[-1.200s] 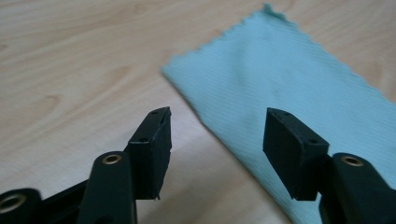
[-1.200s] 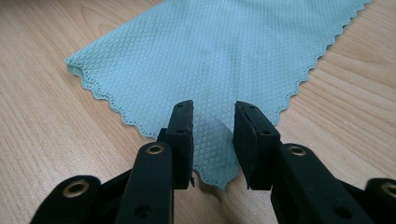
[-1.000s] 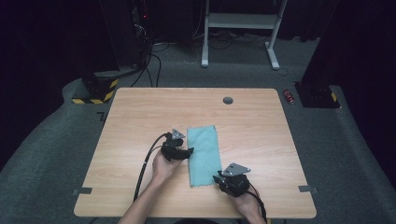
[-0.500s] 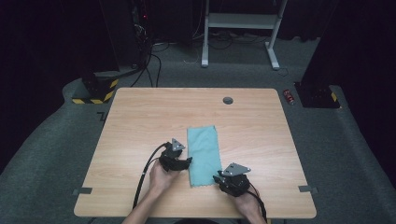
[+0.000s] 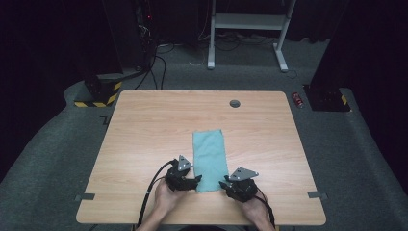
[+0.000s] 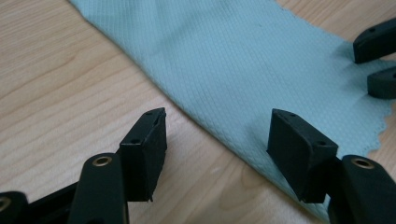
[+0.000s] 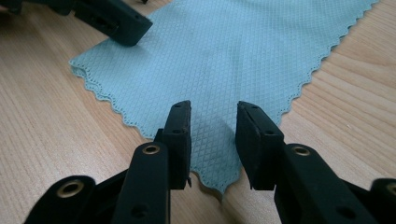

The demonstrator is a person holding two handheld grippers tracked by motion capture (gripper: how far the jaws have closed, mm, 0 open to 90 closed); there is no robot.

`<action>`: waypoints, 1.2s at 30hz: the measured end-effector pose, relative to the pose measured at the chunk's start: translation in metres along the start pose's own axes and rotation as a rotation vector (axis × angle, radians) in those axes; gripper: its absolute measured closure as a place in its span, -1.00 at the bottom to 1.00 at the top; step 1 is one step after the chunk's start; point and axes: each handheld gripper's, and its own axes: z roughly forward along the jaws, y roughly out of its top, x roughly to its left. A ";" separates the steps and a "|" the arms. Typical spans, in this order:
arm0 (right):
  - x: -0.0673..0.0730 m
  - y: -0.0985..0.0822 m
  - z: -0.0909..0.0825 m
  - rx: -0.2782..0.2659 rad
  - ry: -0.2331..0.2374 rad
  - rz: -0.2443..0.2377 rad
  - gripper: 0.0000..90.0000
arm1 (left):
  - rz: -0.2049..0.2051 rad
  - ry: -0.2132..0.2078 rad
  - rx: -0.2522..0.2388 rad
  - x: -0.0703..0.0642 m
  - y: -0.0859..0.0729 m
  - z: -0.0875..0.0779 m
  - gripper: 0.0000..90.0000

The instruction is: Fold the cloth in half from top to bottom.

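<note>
The left gripper (image 5: 196, 181) jaws have just opened wider, straddling the blue cloth's (image 5: 210, 156) edge. The right gripper (image 7: 212, 128) jaws have also been opening, a cloth corner between them.

wooden table (image 5: 144, 134), red can (image 5: 299, 99) (on floor)

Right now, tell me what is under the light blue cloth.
The light blue cloth lies flat on the wooden table, which shows bare all around it. Nothing bulges through the fabric, but the tabletop directly beneath is covered, so anything thin there cannot be seen.
</note>
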 end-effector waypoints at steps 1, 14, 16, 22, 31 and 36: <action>0.000 0.000 0.000 -0.002 0.001 -0.002 0.46 | 0.011 0.010 -0.007 -0.001 -0.002 -0.001 -0.17; -0.031 0.007 -0.008 -0.092 0.034 0.104 0.28 | -0.029 -0.006 -0.067 -0.001 -0.014 -0.015 -0.17; -0.038 0.011 -0.010 -0.100 0.015 0.111 0.27 | -0.049 -0.011 -0.089 0.006 -0.011 -0.019 -0.17; -0.071 0.027 -0.010 -0.094 0.004 0.185 0.32 | -0.119 -0.001 -0.115 0.035 0.006 -0.012 -0.12; -0.093 0.051 0.012 -0.078 0.005 0.221 0.36 | -0.139 0.043 -0.083 0.068 0.047 0.014 -0.11; -0.103 0.063 0.025 -0.076 0.004 0.224 0.36 | -0.177 0.041 -0.077 0.084 0.062 0.033 -0.08</action>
